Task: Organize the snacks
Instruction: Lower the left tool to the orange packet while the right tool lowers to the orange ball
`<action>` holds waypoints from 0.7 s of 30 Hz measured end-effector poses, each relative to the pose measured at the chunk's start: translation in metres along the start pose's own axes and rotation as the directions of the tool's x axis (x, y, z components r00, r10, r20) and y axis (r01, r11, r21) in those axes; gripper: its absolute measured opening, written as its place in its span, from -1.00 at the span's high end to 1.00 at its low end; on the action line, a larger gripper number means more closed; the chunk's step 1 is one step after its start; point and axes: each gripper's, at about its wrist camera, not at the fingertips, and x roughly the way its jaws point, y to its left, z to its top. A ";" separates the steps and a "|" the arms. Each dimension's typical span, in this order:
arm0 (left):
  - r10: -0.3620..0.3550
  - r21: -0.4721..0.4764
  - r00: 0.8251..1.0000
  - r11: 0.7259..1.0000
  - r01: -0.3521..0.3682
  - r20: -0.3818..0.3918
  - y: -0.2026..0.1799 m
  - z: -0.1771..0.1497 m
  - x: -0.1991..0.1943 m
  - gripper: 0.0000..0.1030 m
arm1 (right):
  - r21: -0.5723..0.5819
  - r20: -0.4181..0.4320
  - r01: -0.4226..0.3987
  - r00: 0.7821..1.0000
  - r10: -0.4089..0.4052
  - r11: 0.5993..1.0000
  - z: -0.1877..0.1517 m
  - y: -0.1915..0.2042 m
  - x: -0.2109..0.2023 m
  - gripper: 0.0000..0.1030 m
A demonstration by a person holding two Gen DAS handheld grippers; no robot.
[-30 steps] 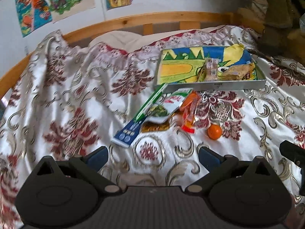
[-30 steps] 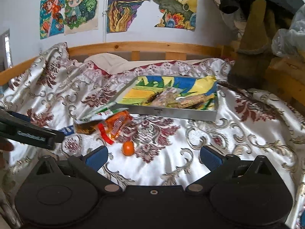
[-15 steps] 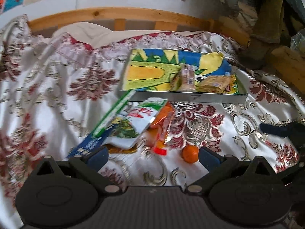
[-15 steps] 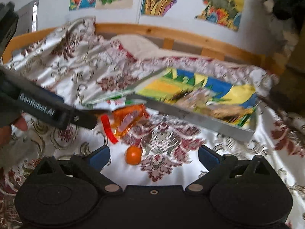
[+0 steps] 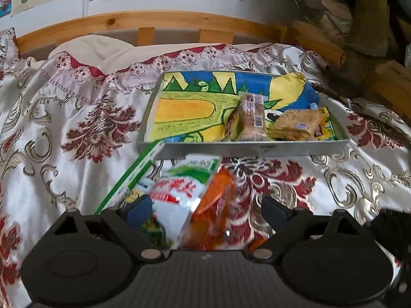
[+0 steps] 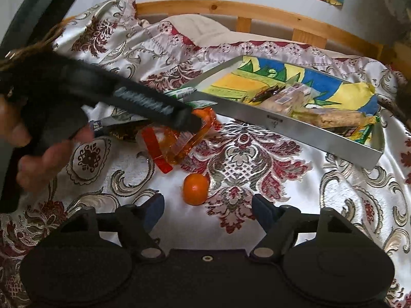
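A grey tray [image 5: 244, 150] with a painted lining holds wrapped snack bars [image 5: 253, 118] on the bedspread. In front of it lie a white-green snack bag [image 5: 177, 192], an orange packet [image 5: 215, 205] and a long green box [image 5: 136, 174]. My left gripper [image 5: 206, 209] is open, its fingers on either side of the bag and orange packet. In the right wrist view the left gripper's tip [image 6: 185, 119] is over the orange packet [image 6: 179, 141]. My right gripper [image 6: 206, 209] is open, just before a small orange [image 6: 195, 188]. The tray [image 6: 282, 125] lies beyond.
The patterned bedspread [image 5: 77, 128] covers the bed, with a wooden headboard [image 5: 154, 23] and a pillow [image 5: 90, 48] behind. Clutter and wooden pieces [image 5: 372, 38] stand at the right. A hand [image 6: 38, 154] holds the left gripper.
My left gripper has moved forward and down onto the loose snacks, now between its fingers. My right gripper has moved closer to the orange and turned left.
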 end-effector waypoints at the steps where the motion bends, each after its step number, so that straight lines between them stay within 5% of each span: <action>1: -0.007 0.003 1.000 1.000 0.007 0.005 0.000 0.001 0.002 -0.83 | -0.005 -0.002 -0.001 1.000 0.001 1.000 0.000 0.001 0.002 -0.40; 8: -0.005 0.138 1.000 0.990 0.003 0.009 -0.007 0.005 0.013 -0.70 | -0.025 -0.020 -0.009 1.000 0.009 1.000 -0.001 0.006 0.017 -0.07; 13: -0.112 0.060 0.993 0.992 0.113 -0.024 -0.002 0.003 -0.007 -0.73 | -0.026 -0.026 -0.029 0.999 0.028 0.999 0.000 0.006 0.028 0.08; 19: -0.159 -0.008 0.985 0.987 0.158 -0.063 -0.001 -0.001 -0.020 -0.73 | -0.028 -0.020 -0.013 1.000 0.012 1.000 0.000 -0.001 0.038 0.11; 21: -0.162 -0.038 0.984 0.987 0.159 -0.076 -0.001 0.000 -0.020 -0.73 | -0.023 -0.023 -0.017 1.000 0.017 1.000 0.000 -0.003 0.038 0.30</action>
